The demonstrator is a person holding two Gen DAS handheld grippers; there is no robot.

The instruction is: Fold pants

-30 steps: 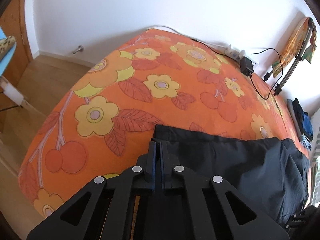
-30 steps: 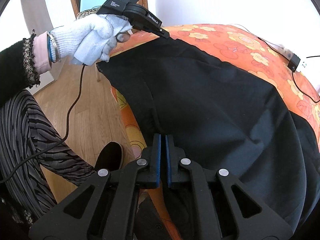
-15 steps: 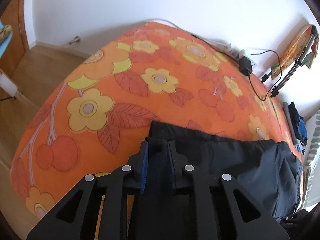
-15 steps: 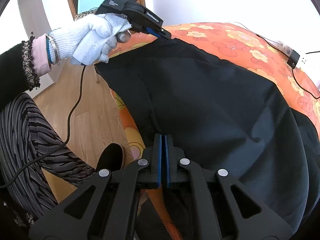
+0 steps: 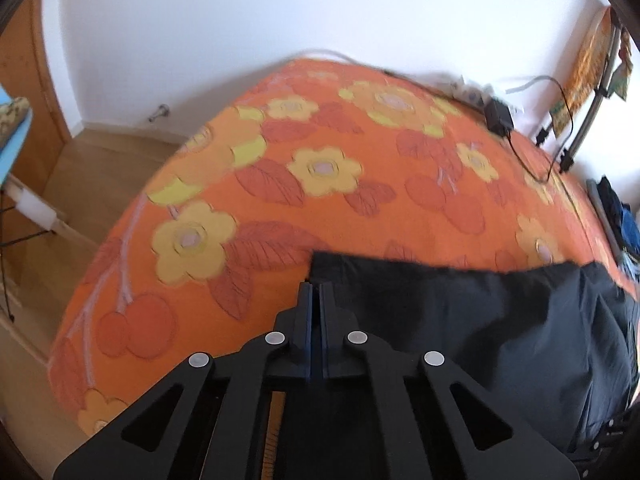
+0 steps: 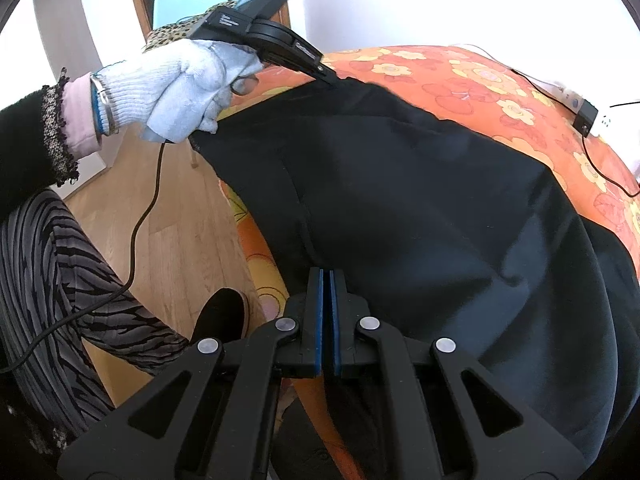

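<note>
Black pants [image 6: 420, 208] lie spread over the near part of a bed with an orange flowered cover [image 5: 320, 168]. My left gripper [image 5: 315, 292] is shut on a corner of the pants [image 5: 460, 320]; in the right wrist view it [image 6: 326, 78] is held by a white-gloved hand and lifts that corner off the bed. My right gripper [image 6: 327, 280] is shut on the near edge of the pants at the bedside.
A black charger [image 5: 498, 118] with its cable lies at the bed's far edge by the wall. Folded clothes [image 5: 618, 216] sit at the far right. A wooden floor [image 6: 180, 208], the person's striped leg [image 6: 60, 272] and a black shoe [image 6: 218, 316] are left of the bed.
My left gripper opened half a second ago and has shut again on the pants corner, lifting it. My right gripper stays shut on the near edge.
</note>
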